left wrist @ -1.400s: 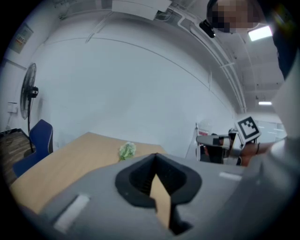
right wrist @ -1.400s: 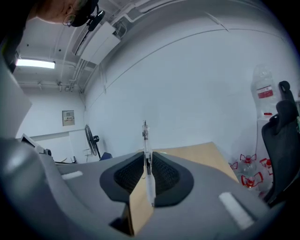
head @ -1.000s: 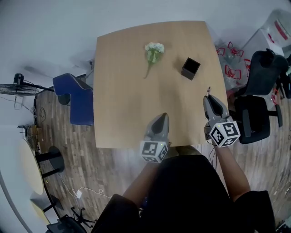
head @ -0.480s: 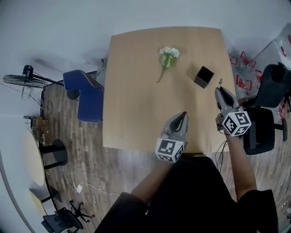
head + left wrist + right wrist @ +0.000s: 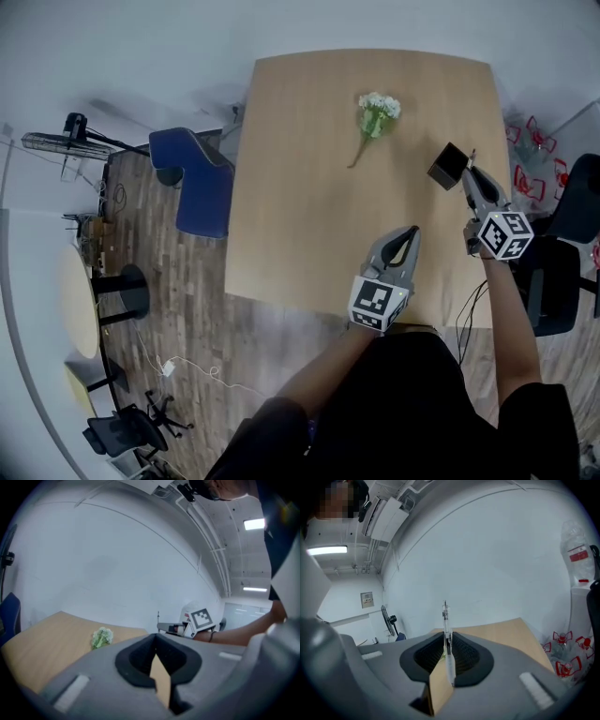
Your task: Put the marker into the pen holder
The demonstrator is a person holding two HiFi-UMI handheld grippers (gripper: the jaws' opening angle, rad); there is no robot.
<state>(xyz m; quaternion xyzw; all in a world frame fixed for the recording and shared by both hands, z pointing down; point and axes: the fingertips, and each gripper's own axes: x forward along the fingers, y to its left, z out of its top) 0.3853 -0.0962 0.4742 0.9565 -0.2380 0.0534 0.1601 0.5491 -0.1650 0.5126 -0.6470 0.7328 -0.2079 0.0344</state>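
Observation:
The marker (image 5: 446, 616), a slim clear pen, stands upright between the jaws of my right gripper (image 5: 446, 638), which is shut on it. In the head view my right gripper (image 5: 472, 174) is just right of the black square pen holder (image 5: 448, 166) near the table's right edge, and the marker's tip (image 5: 472, 154) pokes up beside the holder's far corner. My left gripper (image 5: 411, 232) hovers over the table's near part, its tips together with nothing between them. From the left gripper (image 5: 156, 637) view I see the right gripper's marker cube (image 5: 200, 618).
A sprig of white flowers (image 5: 376, 110) lies on the wooden table (image 5: 300, 187) at the far middle. A blue chair (image 5: 202, 183) stands left of the table and a black office chair (image 5: 562, 272) to its right. Red items (image 5: 534, 141) lie on the floor.
My right gripper has carried the marker forward and a little down, up beside the pen holder. The left gripper has also moved forward over the table.

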